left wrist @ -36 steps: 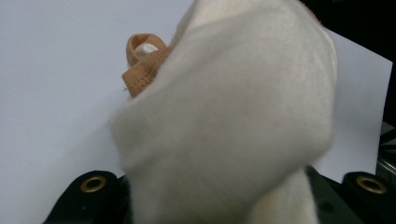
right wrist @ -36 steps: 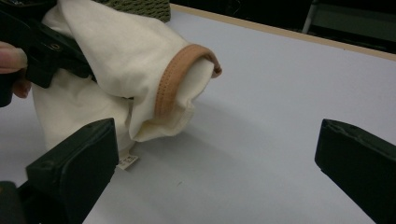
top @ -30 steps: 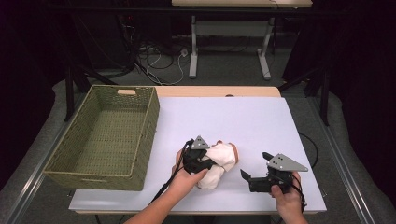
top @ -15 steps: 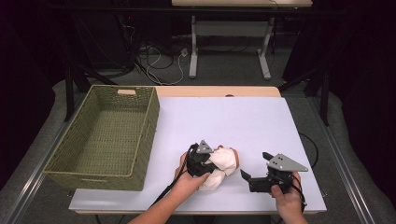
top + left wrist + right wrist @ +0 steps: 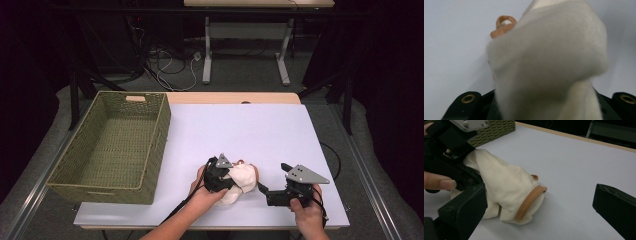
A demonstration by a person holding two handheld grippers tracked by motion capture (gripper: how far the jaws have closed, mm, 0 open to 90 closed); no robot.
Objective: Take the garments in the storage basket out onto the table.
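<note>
A cream cloth [image 5: 243, 178] with a tan trimmed edge [image 5: 529, 200] lies bunched on the white table [image 5: 250, 125] near the front edge. My left gripper [image 5: 226, 182] is shut on the cloth's left side. Its jaws have just been opening a little, and the fabric still fills the gap between them [image 5: 549, 57]. A tan loop [image 5: 503, 23] sticks out beyond the cloth. My right gripper [image 5: 273, 178] is held just right of the cloth, open, with nothing between its jaws [image 5: 540, 210]. From there the left gripper's body [image 5: 451, 157] and a thumb show pressed against the fabric.
A green woven basket [image 5: 156, 150] stands at the table's left, with nothing visible inside. The table's wooden far edge [image 5: 235, 98] lies behind. Desk legs and cables stand on the dark floor beyond.
The left gripper and the cloth have edged slightly toward the near edge and the right. The right gripper has stayed put.
</note>
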